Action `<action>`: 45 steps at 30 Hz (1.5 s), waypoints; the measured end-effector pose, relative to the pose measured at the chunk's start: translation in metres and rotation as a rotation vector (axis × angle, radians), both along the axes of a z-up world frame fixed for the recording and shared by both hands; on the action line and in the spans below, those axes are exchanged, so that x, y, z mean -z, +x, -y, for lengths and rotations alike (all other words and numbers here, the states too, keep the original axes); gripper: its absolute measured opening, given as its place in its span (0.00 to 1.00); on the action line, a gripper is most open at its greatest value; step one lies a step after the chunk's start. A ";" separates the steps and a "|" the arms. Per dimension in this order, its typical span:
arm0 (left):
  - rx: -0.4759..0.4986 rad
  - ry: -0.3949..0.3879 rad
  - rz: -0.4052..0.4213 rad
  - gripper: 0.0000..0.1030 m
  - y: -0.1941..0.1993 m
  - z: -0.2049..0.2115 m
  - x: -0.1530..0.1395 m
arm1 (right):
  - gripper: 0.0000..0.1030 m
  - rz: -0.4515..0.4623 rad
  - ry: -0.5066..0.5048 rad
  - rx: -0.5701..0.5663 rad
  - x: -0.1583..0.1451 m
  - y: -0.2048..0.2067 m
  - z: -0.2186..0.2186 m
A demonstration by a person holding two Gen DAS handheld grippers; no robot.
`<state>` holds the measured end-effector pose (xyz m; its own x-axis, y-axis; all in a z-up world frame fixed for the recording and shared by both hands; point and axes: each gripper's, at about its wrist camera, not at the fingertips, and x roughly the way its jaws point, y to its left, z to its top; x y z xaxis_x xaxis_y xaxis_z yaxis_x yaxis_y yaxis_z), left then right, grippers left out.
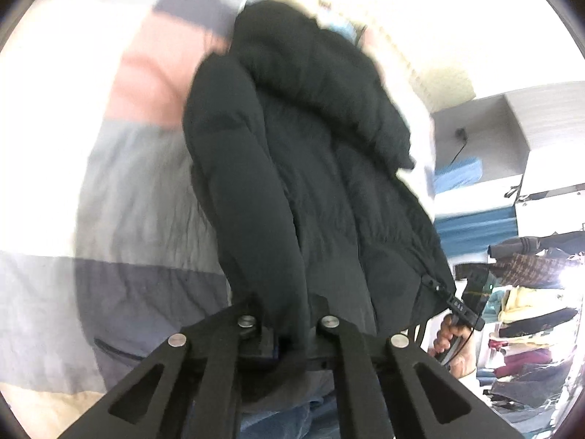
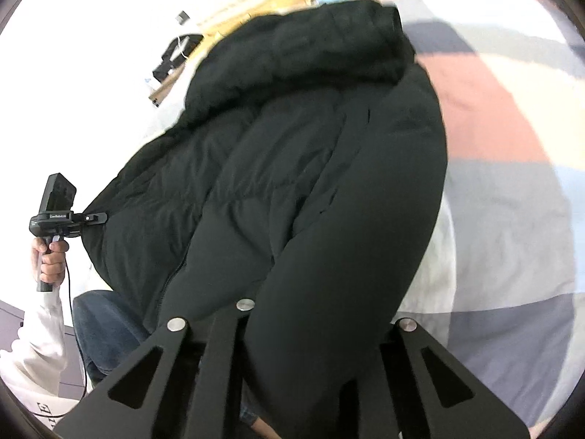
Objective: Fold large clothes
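A bulky black quilted puffer jacket [image 1: 310, 168] with a thick rolled hood is held up by its lower end over a bed covered in a blocked quilt of white, salmon, grey and navy [image 1: 139, 153]. The jacket lies between the two grippers and stretches away from them toward the hood, which sits at the far end, nearest the bed's head.

In the left wrist view, a sleeve or hem fold of the jacket runs straight down into the left gripper [image 1: 289, 333], and the jaws appear clamped on that fabric, though the contact itself is hidden by the cloth. In the right wrist view, a broad padded fold passes between the linkages of the right gripper [image 2: 318, 329]; the jaws there are buried under the jacket, so it cannot be told for certain whether they are closed, though the way the fabric hangs from that spot suggests a grip.

Each gripper is also seen from the other camera: the left one [image 2: 58, 216] is pinched on the jacket's edge, on the side away from the quilt, and the right one [image 1: 464, 307] sits at the zipper corner.

The two-corner hold is judged to serve spreading: with the bottom edge pulled apart and lifted, the heavy garment can be laid flat on the quilt before any fold is made. Folding proper is judged not yet begun. Stacked folded clothes [image 1: 530, 329] are visible beyond the jacket's zipper corner.
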<state>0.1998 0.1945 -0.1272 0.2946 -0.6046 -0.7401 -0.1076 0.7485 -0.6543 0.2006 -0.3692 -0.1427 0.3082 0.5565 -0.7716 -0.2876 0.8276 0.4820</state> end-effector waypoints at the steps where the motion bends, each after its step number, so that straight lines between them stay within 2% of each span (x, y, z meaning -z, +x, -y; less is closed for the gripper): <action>1: -0.016 0.003 0.027 0.04 -0.006 -0.005 -0.014 | 0.09 0.014 0.012 -0.001 -0.010 -0.003 0.001; 6: -0.056 0.011 0.107 0.04 -0.039 -0.030 -0.066 | 0.09 0.100 0.049 -0.013 -0.059 -0.027 0.004; 11: -0.064 0.040 0.166 0.04 -0.080 -0.044 -0.113 | 0.09 0.191 0.100 -0.032 -0.111 -0.068 0.008; 14: -0.084 0.031 0.215 0.04 -0.110 -0.049 -0.140 | 0.09 0.215 0.149 -0.022 -0.128 -0.092 0.018; 18: -0.136 -0.032 0.294 0.04 -0.157 -0.046 -0.168 | 0.09 0.268 0.205 0.021 -0.149 -0.127 0.029; 22: -0.123 -0.065 0.379 0.04 -0.203 -0.038 -0.193 | 0.09 0.315 0.273 0.071 -0.170 -0.158 0.038; 25: -0.112 -0.089 0.422 0.04 -0.232 -0.035 -0.203 | 0.09 0.307 0.333 0.121 -0.179 -0.176 0.030; 28: -0.118 -0.098 0.430 0.04 -0.249 -0.034 -0.211 | 0.10 0.310 0.345 0.144 -0.187 -0.194 0.033; 33: -0.128 -0.043 0.450 0.04 -0.227 -0.030 -0.220 | 0.10 0.271 0.349 0.174 -0.193 -0.175 0.031; 37: -0.146 -0.015 0.459 0.04 -0.198 -0.026 -0.222 | 0.10 0.233 0.376 0.237 -0.191 -0.140 0.037; 45: -0.134 0.110 0.426 0.05 -0.108 -0.020 -0.209 | 0.10 0.143 0.374 0.338 -0.177 -0.062 0.027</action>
<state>0.0917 0.2148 0.0819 0.6571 -0.4649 -0.5933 0.0531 0.8137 -0.5788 0.1383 -0.3963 0.0348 0.6058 0.6371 -0.4765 -0.1187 0.6646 0.7377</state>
